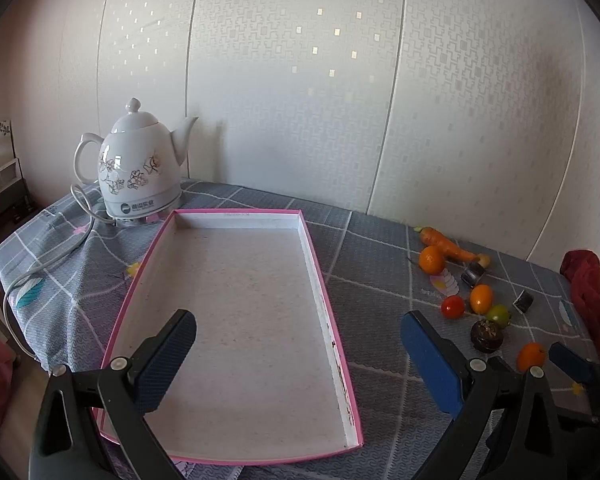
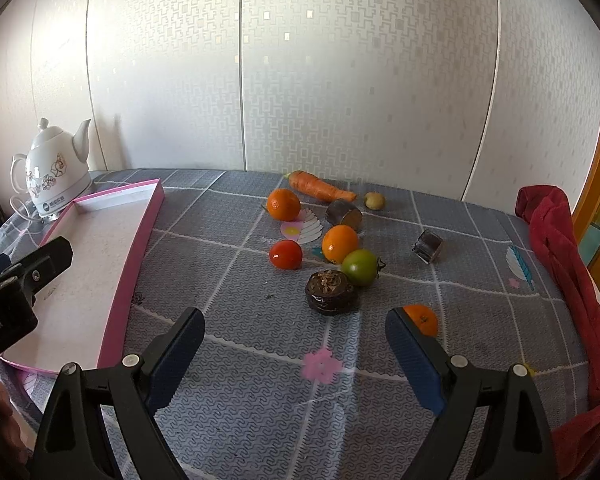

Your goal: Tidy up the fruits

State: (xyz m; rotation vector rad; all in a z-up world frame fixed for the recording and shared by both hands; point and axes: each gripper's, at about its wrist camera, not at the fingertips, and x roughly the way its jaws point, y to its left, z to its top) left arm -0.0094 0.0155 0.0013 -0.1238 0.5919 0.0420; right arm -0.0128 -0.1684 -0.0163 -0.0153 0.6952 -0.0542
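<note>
A shallow pink-rimmed tray (image 1: 323,280) (image 2: 150,216) lies empty on the grey tablecloth. My left gripper (image 1: 298,330) is open above its near end. To the tray's right lie loose items: a carrot (image 2: 319,187), three oranges (image 2: 283,204) (image 2: 339,244) (image 2: 421,319), a red tomato (image 2: 286,254), a green tomato (image 2: 359,267), a dark round fruit (image 2: 330,292), a small yellow-green fruit (image 2: 374,201) and two dark cut pieces (image 2: 343,213) (image 2: 427,245). My right gripper (image 2: 296,330) is open and empty just in front of the dark fruit.
A white floral kettle (image 1: 140,168) with a cord (image 1: 46,264) stands behind the tray's far left corner. A red cloth (image 2: 567,280) hangs over the table's right edge. A patterned wall runs close behind the table.
</note>
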